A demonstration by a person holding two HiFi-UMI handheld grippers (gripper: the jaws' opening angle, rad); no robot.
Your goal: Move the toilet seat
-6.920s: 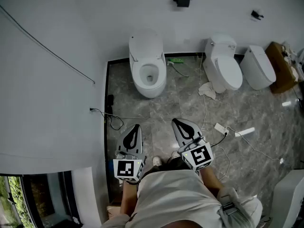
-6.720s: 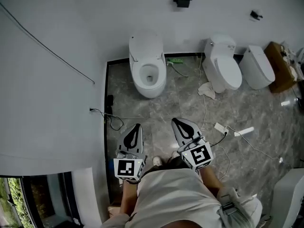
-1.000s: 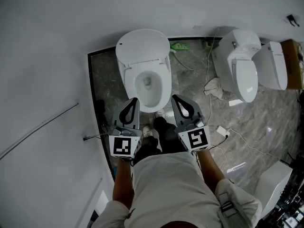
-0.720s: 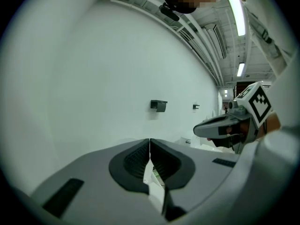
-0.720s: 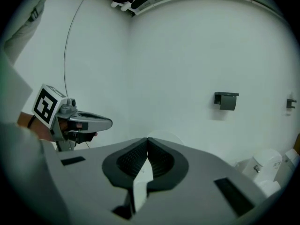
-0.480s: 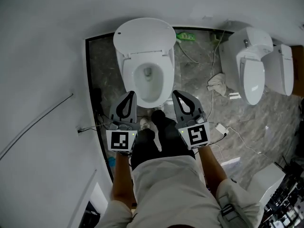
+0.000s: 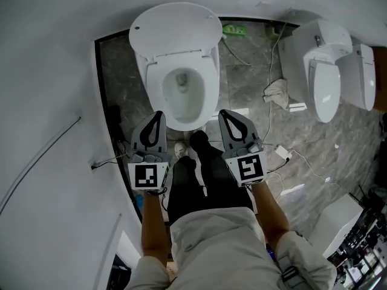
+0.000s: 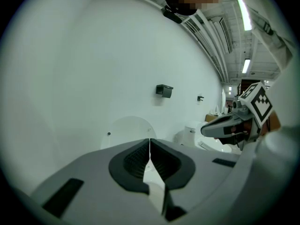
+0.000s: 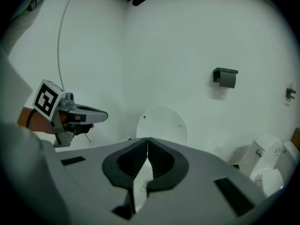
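Left gripper, right gripper, toilet seat ahead

Bowl: hidden under the grey jaw bodies in both gripper views; only a pale sliver showed behind the pads, not identifiable.
Lid: lower part covered by the left gripper in its own view, and by the right gripper in its view.
Bowl's front rim: in the head view the left gripper's tip overlapped it; contact could not be told.
Shoe: mostly behind the dark trouser leg.
Far-right toilet: cut by the picture's edge.
Green item: too small to tell.
Wall fixture: dark, too small to identify.
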